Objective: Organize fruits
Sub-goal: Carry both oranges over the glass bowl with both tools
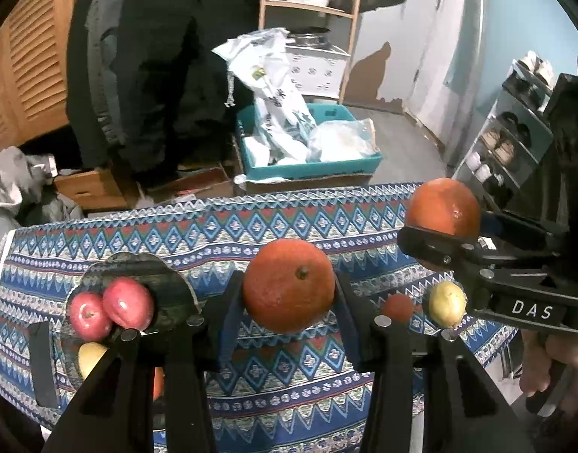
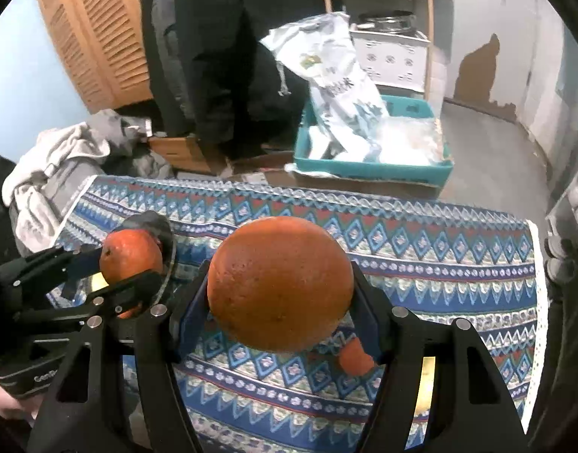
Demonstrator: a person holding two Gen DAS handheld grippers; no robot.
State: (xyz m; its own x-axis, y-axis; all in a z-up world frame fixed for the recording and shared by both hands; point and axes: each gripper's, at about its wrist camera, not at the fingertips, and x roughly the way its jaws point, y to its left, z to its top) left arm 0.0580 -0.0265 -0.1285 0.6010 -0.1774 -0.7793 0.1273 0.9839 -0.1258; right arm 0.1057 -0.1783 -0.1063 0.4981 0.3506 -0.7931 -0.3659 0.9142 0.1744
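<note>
Left wrist view
- Left tongs (image 1: 289,294): closed on an orange (image 1: 289,285), one finger on each side of it, held above the surface (image 1: 251,226).
- Right tongs (image 1: 440,234): seen at the right edge, gripping a second orange (image 1: 442,207), also clear of the cloth.
- Surface: covered by a blue patterned cloth with diamonds and zigzags.
- Plate (image 1: 168,279): dark, on the left part of the surface; two red apples (image 1: 111,307) lie touching each other at its edge, with a pale yellow fruit (image 1: 90,356) just below them, partly hidden by the tongs.
- Loose fruit: a yellow-green pear (image 1: 446,304) and a small orange fruit (image 1: 398,306) lie side by side on the cloth at the right.
- Hand (image 1: 553,366): wraps the right handle at the lower right.

Right wrist view
- Right tongs (image 2: 281,294): clamped on the large orange (image 2: 280,283), held off the cloth.
- Left tongs (image 2: 132,264): at the left, gripping the other orange (image 2: 131,260) in front of the dark plate (image 2: 164,234).
- Small orange fruit (image 2: 355,358): on the cloth below the held orange, beside the right finger.
- Beyond the surface: a teal crate (image 2: 372,170) with plastic bags on the floor.
</note>
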